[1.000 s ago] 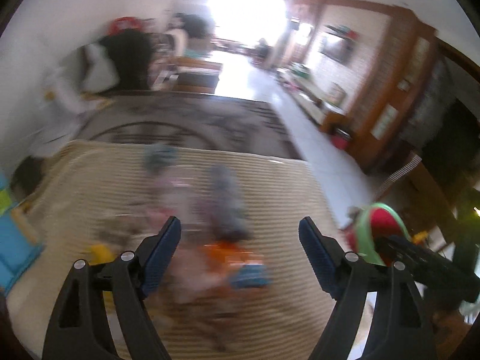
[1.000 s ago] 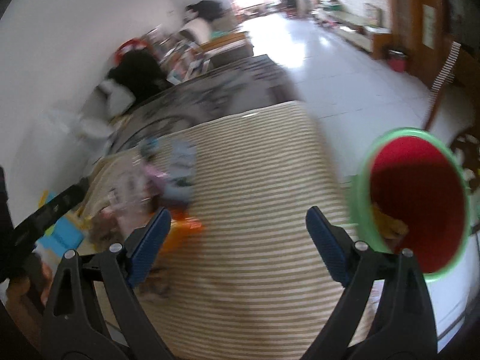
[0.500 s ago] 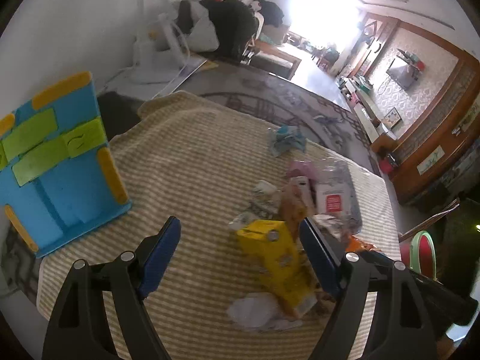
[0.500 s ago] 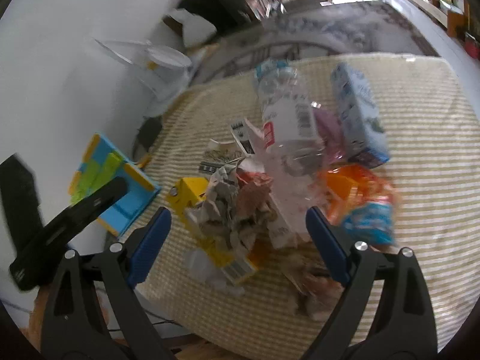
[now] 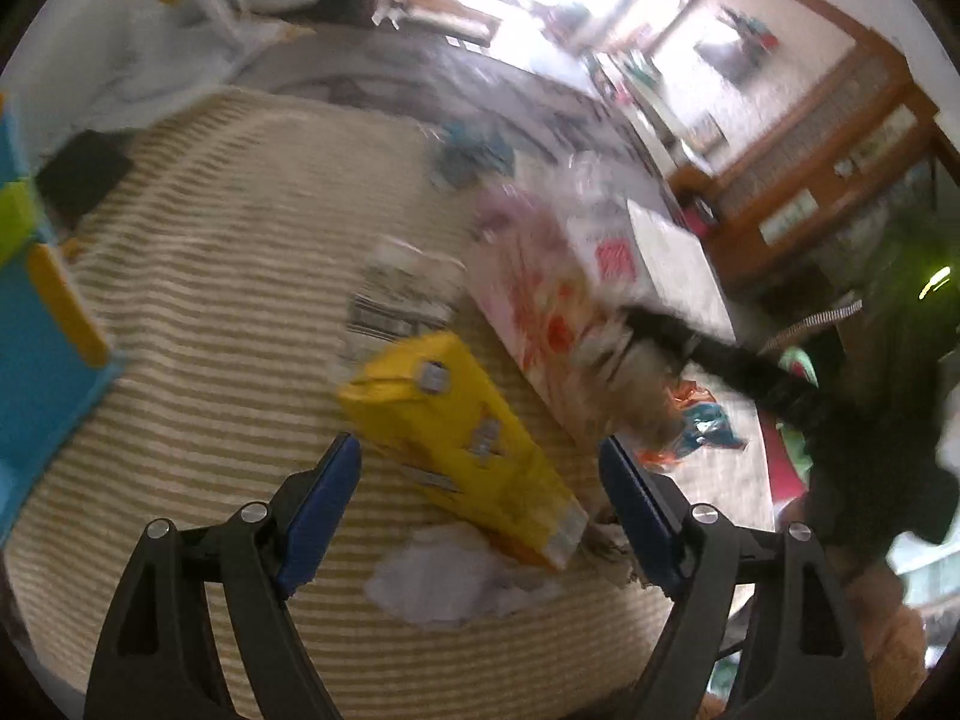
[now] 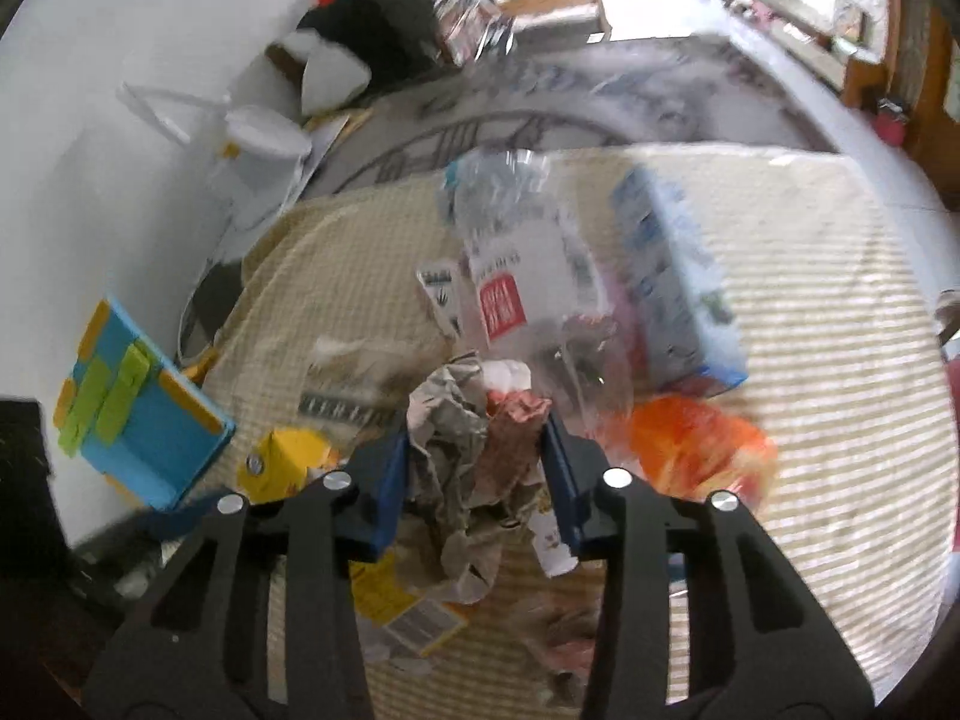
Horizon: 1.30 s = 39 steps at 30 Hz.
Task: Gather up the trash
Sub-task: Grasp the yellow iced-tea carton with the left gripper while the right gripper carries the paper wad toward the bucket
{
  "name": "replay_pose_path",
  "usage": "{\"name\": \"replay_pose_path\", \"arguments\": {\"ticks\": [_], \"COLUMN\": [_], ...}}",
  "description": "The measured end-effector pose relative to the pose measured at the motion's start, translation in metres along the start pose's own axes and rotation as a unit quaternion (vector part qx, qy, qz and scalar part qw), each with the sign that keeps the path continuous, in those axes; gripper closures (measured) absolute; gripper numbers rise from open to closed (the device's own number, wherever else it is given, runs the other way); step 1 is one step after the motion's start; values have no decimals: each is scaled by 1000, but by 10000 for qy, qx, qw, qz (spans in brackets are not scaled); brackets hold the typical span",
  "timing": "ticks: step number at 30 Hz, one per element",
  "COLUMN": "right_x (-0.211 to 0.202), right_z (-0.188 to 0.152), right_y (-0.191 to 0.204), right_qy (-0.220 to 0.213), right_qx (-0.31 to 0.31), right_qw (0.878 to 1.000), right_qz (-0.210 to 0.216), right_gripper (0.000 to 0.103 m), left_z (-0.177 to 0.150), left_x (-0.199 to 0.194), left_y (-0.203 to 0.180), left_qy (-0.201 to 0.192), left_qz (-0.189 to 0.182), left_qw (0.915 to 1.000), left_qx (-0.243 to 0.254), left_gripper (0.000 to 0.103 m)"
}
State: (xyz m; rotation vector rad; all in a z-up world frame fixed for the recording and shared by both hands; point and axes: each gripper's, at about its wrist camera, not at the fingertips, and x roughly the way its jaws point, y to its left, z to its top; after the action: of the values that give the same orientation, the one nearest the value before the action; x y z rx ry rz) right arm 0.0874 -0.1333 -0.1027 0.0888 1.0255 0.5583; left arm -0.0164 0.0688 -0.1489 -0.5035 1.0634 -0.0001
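A heap of trash lies on a striped beige mat (image 5: 198, 276). My left gripper (image 5: 480, 498) is open, its jaws on either side of a yellow carton (image 5: 456, 432), with a white tissue (image 5: 450, 576) just below. My right gripper (image 6: 477, 480) is shut on a crumpled wad of brown paper (image 6: 474, 450). Behind the wad lie a clear plastic bottle with a red label (image 6: 522, 264), a white and blue carton (image 6: 672, 276) and an orange wrapper (image 6: 690, 444). The yellow carton also shows in the right wrist view (image 6: 288, 462).
A blue and yellow toy block (image 6: 132, 408) stands at the mat's left edge. A grey patterned rug (image 5: 432, 84) lies beyond the mat. White fans and dark bags stand by the wall (image 6: 264, 138). The red bin with green rim (image 5: 792, 426) sits at the mat's right edge.
My right gripper has closed on the crumpled paper wad. My left gripper has moved closer to the yellow carton, which now lies between its open jaws.
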Motion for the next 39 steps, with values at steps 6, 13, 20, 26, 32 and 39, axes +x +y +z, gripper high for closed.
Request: {"name": "replay_pose_path", "arguments": {"ticks": [6, 13, 20, 26, 32, 39], "right_x": [-46, -65, -69, -79, -88, -99], "right_z": [10, 4, 1, 4, 4, 0], "right_y": [-27, -45, -49, -40, -31, -37], "right_qy": [-653, -779, -827, -1001, -1162, -1317], "right_qx": [250, 536, 651, 540, 405, 426], "right_qw": [9970, 9946, 9935, 9930, 9918, 9897], "right_qz": [-338, -436, -435, -314, -338, -370], "right_gripper": [64, 64, 64, 64, 64, 64], "left_z": [0, 2, 19, 42, 54, 60], "left_x": [41, 83, 76, 32, -3, -25], "left_y": [-4, -10, -29, -54, -81, -96], "left_qy": [604, 1040, 651, -181, -760, -1030], "left_qz": [-241, -250, -365, -267, -129, -113], "left_qw": [9978, 9936, 9972, 9987, 9938, 9888], "left_qx": [-157, -355, -76, 388, 797, 1075], "left_gripper": [25, 36, 39, 39, 39, 39]}}
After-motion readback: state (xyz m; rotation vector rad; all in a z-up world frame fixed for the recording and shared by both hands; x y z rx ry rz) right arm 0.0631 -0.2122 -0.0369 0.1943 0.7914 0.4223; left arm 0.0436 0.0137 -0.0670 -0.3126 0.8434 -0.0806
